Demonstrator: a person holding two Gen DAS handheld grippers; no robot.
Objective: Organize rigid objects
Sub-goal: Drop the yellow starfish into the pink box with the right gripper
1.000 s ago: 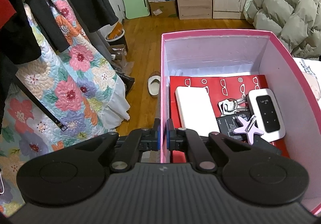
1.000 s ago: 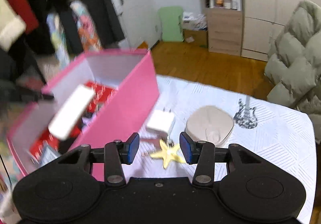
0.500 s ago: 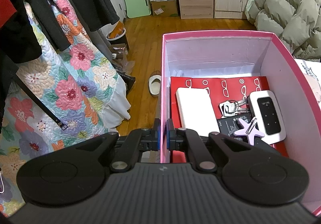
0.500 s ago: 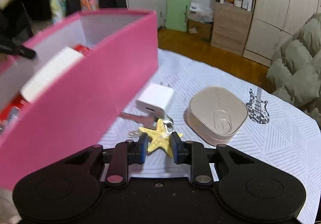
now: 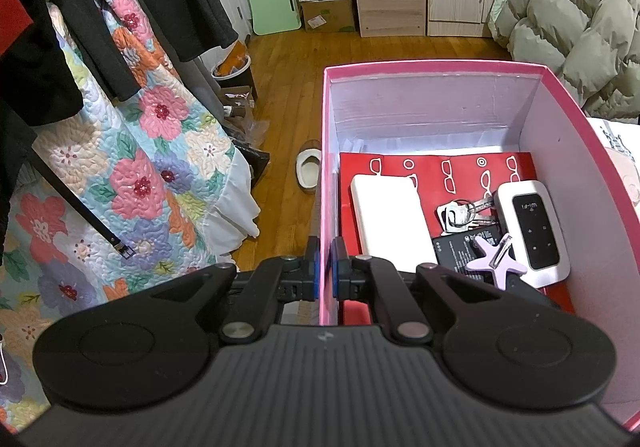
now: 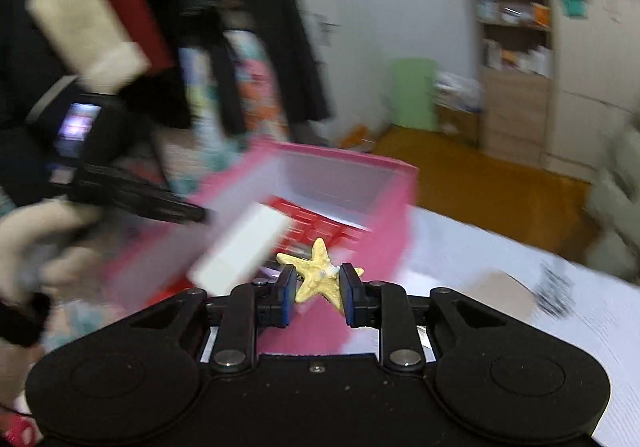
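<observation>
My left gripper [image 5: 325, 267] is shut on the left wall of the pink box [image 5: 327, 175] and holds it. Inside lie a white power bank [image 5: 390, 221], a white wifi router [image 5: 532, 235], keys [image 5: 460, 211], a black card and a purple star keychain [image 5: 494, 261]. My right gripper [image 6: 318, 289] is shut on a yellow starfish keychain [image 6: 320, 275] and holds it in the air over the near wall of the pink box [image 6: 384, 207]. The right wrist view is blurred by motion.
A beige oval case [image 6: 506, 293] lies on the white striped tablecloth [image 6: 592, 327] to the right of the box. A floral quilt [image 5: 132, 175] and hanging dark clothes stand to the left. Wooden floor and cabinets lie beyond.
My right gripper closed on the yellow starfish keychain on the table, lifted it and swung left toward the pink box. My left gripper kept its hold on the box wall.
</observation>
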